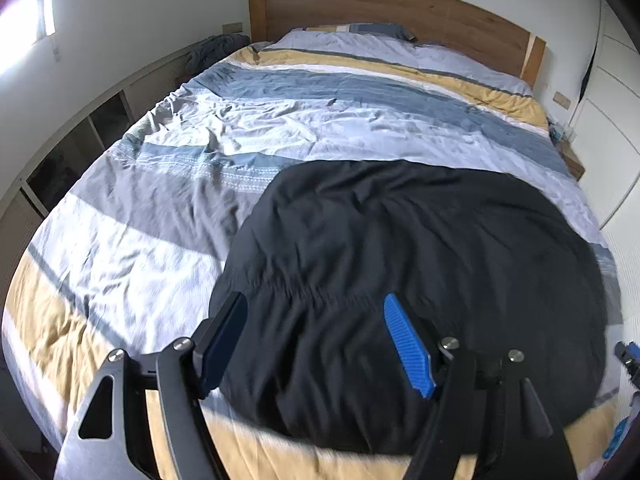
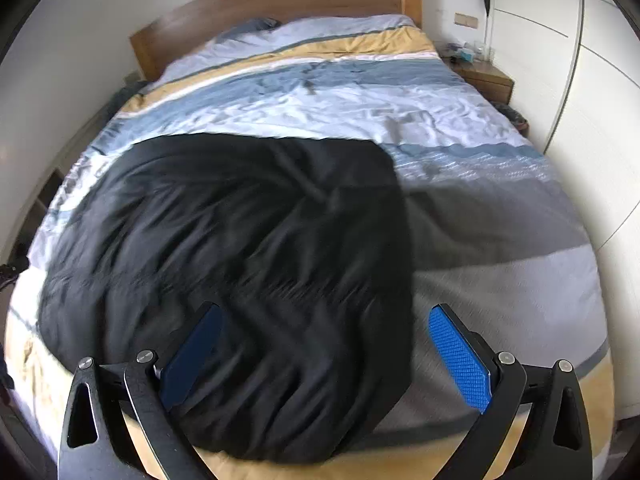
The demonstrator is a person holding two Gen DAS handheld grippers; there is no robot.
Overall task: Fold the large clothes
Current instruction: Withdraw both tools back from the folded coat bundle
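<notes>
A large black garment (image 1: 420,280) lies spread and wrinkled on the near part of the striped bed cover (image 1: 168,216). My left gripper (image 1: 316,344) hovers open above the garment's near left part, its blue pads (image 1: 408,344) wide apart and holding nothing. In the right wrist view the same black garment (image 2: 240,280) fills the lower left, and my right gripper (image 2: 332,356) is open above its near right edge, empty. The right gripper's blue tip also shows at the far right edge of the left wrist view (image 1: 628,356).
The bed has a wooden headboard (image 1: 400,12) and pillows (image 1: 360,30) at the far end. Low shelving (image 1: 80,140) runs along the left wall. A wooden nightstand (image 2: 484,76) and white wardrobe doors (image 2: 580,80) stand on the right.
</notes>
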